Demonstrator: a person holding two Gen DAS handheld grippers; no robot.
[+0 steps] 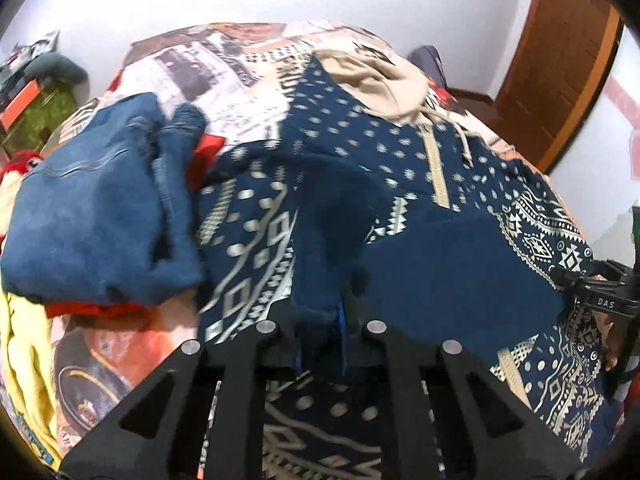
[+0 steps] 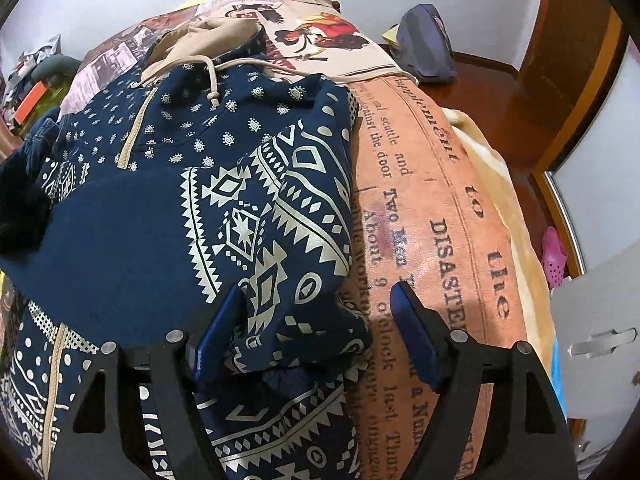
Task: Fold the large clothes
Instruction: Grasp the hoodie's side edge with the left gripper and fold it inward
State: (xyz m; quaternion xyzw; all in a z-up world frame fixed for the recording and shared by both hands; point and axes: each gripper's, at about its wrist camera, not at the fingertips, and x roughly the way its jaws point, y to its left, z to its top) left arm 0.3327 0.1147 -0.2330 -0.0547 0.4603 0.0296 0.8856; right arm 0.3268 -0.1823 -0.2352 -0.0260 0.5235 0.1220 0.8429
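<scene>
A navy hoodie [image 1: 400,152] with a cream geometric print and a beige hood [image 1: 372,76] lies spread on the bed. My left gripper [image 1: 332,312] is shut on a plain navy sleeve end of it, and the cloth rises out of the jaws. In the right wrist view the hoodie [image 2: 160,220] has its right sleeve folded in over the body. My right gripper [image 2: 316,312] stands open over that sleeve's patterned end, which lies bunched between the blue pads [image 2: 412,328]. The right gripper's black frame [image 1: 604,300] also shows at the left view's right edge.
Folded blue jeans [image 1: 92,208] sit left of the hoodie on a red garment [image 1: 100,308], with a yellow garment [image 1: 24,360] beside them. The bed cover [image 2: 432,208] with newspaper print runs to the right edge. Beyond it are a purple bag [image 2: 424,44], a pink shoe [image 2: 554,256] and a wooden door [image 1: 560,60].
</scene>
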